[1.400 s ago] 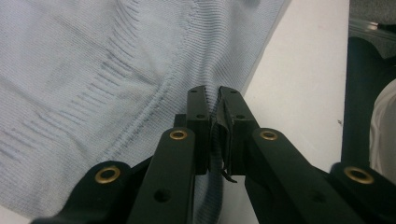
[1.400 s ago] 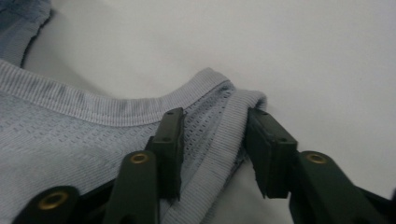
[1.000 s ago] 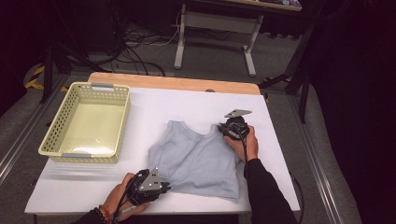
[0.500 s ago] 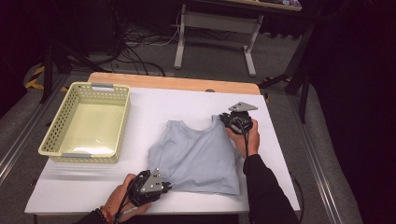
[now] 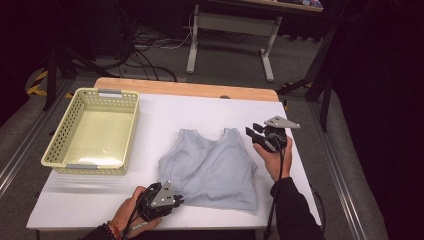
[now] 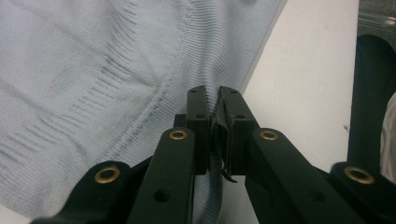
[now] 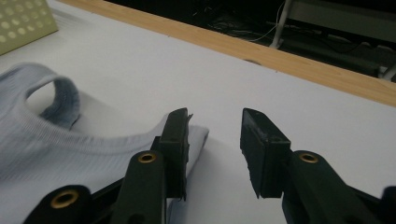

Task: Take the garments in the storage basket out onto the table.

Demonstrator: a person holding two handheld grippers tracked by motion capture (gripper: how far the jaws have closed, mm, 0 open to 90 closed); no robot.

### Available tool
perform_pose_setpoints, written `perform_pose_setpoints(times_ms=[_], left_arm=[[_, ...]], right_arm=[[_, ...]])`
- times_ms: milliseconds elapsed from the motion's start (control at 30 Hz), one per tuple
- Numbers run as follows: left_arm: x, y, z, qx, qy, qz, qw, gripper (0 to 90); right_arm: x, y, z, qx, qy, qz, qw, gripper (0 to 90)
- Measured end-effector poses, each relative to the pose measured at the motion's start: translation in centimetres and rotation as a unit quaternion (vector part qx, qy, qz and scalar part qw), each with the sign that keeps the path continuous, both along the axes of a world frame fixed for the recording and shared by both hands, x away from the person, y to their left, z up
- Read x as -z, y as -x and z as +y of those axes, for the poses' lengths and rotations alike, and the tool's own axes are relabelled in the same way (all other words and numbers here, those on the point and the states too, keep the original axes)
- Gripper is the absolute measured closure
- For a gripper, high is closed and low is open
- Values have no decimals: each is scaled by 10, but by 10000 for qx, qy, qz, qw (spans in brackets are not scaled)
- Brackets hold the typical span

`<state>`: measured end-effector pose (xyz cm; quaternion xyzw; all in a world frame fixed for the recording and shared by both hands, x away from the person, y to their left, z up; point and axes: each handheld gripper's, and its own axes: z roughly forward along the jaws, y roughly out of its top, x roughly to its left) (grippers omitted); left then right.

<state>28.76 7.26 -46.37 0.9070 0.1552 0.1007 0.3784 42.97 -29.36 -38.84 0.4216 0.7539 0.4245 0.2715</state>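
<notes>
While the left gripper (image 5: 172, 200) at the near table (image 5: 165, 112) edge has its jaws pinched on the hem of a pale blue knit tank top (image 5: 212, 167), the garment lies spread flat mid-table. Farther back, the right gripper (image 5: 257, 134) hovers beside the top's shoulder strap with jaws parted, holding nothing. Beyond, at far left, sits a yellow perforated basket (image 5: 60, 137). No readable writing appears.

No text, labels or numbers — nothing readable anywhere.
</notes>
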Motion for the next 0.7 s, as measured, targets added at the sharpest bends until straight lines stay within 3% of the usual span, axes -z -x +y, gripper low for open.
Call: perform_pose_setpoints(times_ms=[233,333,600,700], left_arm=[[0,0,0,-6,22,8,10000,838],[0,1,-1,-55,10,12,10000,838],[0,4,-4,28,79,68,9999,838],[-1,6,-6,56,41,52,10000,838]], right_arm=[[18,42,-12,-265,70,178,9995,613],[26,54,-13,-400,229,286,9985,603],[44,74,-20,-478,311,678,9961,560],[45,76,-24,-502,195,745,9958,562]])
